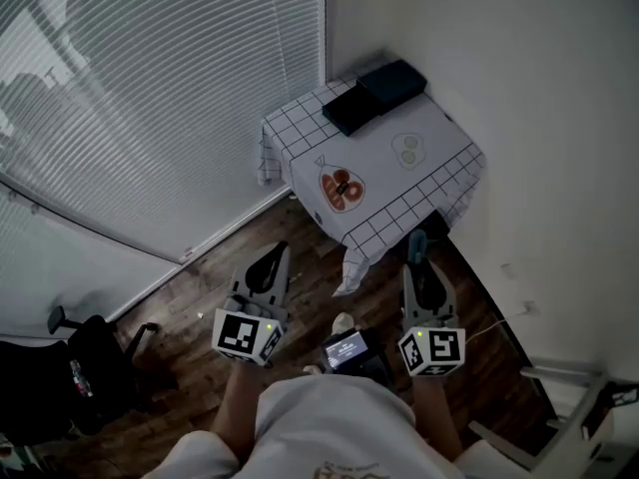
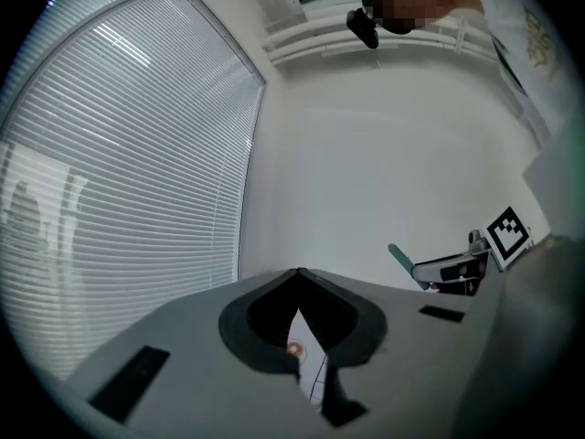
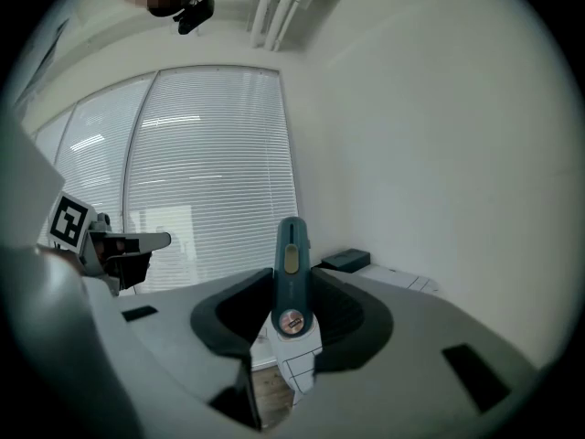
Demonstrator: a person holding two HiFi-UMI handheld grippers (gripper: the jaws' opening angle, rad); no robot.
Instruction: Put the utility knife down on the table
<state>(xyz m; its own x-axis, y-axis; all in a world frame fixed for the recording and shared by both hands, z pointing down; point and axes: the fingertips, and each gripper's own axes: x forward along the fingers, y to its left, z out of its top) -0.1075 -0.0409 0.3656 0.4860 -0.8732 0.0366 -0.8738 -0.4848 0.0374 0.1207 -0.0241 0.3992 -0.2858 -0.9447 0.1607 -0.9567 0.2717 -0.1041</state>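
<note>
A teal utility knife (image 1: 415, 245) sticks out forward from my right gripper (image 1: 417, 263), which is shut on it. In the right gripper view the knife (image 3: 291, 277) stands upright between the jaws, its yellow slider facing me. My left gripper (image 1: 274, 255) hovers level with the right one, shut and empty. Its jaws meet in the left gripper view (image 2: 298, 277). The small table (image 1: 444, 133) with a white grid cloth stands ahead in the corner. Both grippers hang over the wooden floor, short of its near edge.
Two dark flat boxes (image 1: 349, 108) (image 1: 392, 81) lie at the table's far end. An orange print (image 1: 341, 190) and a green print (image 1: 407, 150) mark the cloth. Window blinds (image 1: 150, 98) run along the left. A black office chair (image 1: 90, 367) stands lower left, white furniture (image 1: 579, 407) lower right.
</note>
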